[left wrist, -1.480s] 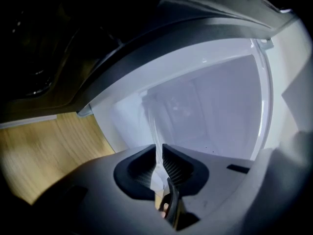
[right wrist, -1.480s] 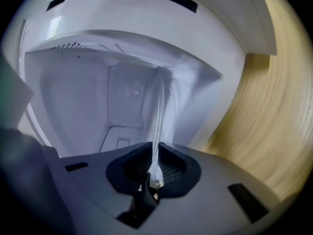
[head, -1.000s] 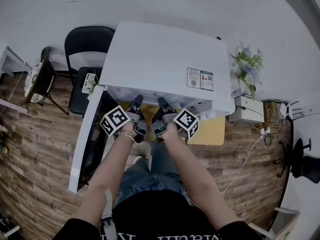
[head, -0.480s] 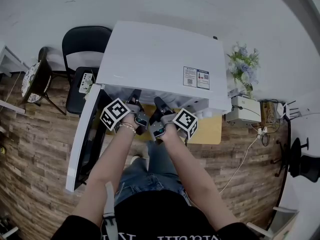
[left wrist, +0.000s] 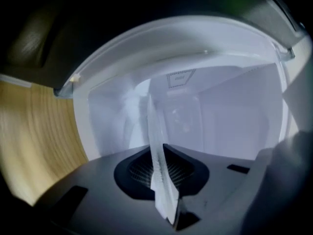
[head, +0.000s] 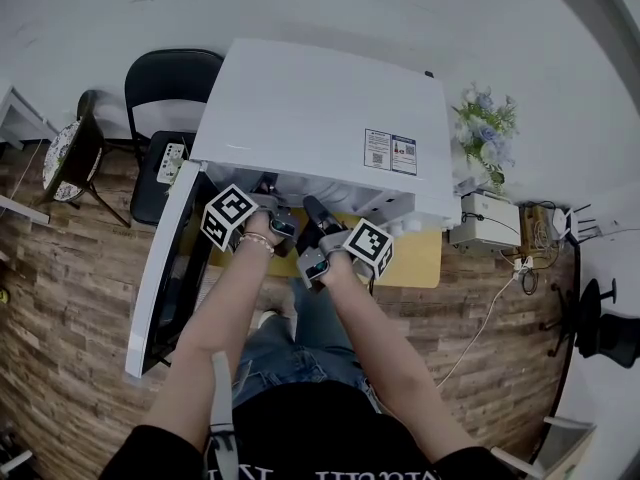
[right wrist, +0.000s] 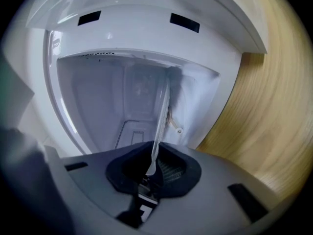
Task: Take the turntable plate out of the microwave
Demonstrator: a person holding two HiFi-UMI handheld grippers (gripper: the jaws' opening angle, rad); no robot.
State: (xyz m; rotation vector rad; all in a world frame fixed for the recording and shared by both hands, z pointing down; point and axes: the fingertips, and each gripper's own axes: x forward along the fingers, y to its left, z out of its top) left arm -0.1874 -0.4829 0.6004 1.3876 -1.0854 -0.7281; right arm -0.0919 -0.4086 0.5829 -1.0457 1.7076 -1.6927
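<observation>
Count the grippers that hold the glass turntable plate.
2. The left gripper, whose jaws have just been closing, clamps the turntable plate at the mouth of the microwave; the right gripper clamps it beside the left. None looks hidden.

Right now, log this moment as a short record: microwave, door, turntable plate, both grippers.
microwave: white box microwave on a yellow tabletop
door: white-framed dark-glass door, swung open
plate: clear glass turntable plate, edge-on, reaching into the cavity
left gripper: jaws have just been closing; clamped on the plate's rim
right gripper: shut on the plate's rim
</observation>
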